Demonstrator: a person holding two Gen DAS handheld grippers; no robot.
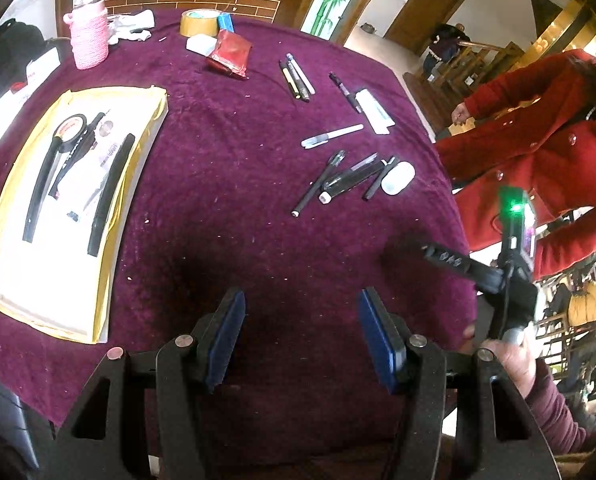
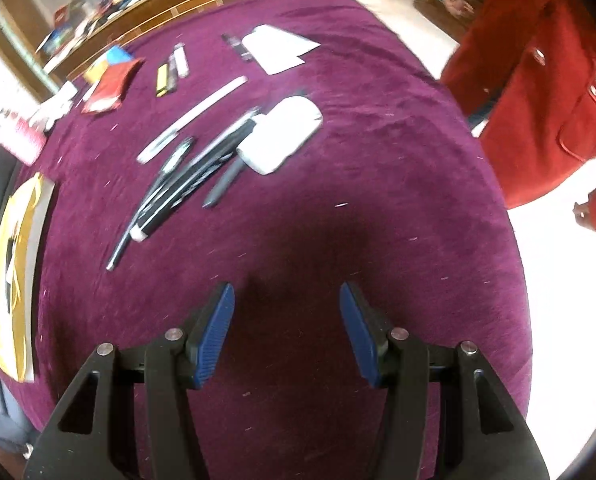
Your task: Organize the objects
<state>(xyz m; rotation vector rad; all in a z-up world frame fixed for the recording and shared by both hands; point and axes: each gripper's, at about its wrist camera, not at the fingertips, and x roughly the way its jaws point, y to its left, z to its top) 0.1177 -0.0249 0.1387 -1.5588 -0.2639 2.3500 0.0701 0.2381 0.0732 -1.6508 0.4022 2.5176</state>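
Desk under a plum-purple velvet cloth, a wood-panelled counter behind it, pale floor to the right. A person in a red buttoned coat stands at the desk's right edge.

Largest item: a flat yellow-rimmed white tray at far left, with black curved strips and a printed packet lying in it. Back left, a pink knitted-sleeve jar; near it a roll of tan packing tape and a crumpled red foil pouch.

Right of centre lies a loose cluster of black and clear pens, touching a white rounded case. Just beyond, a single white marker lies alone. Further back, three pens side by side, then a dark pen beside a white paper slip.

My left gripper hangs over bare cloth at the near edge, blue-padded jaws parted, nothing between them. My right gripper likewise: jaws apart, empty, above bare cloth short of the pen cluster. The right wrist view is motion-blurred. In the left wrist view I see the right tool's body, green light lit, gripped by a hand.
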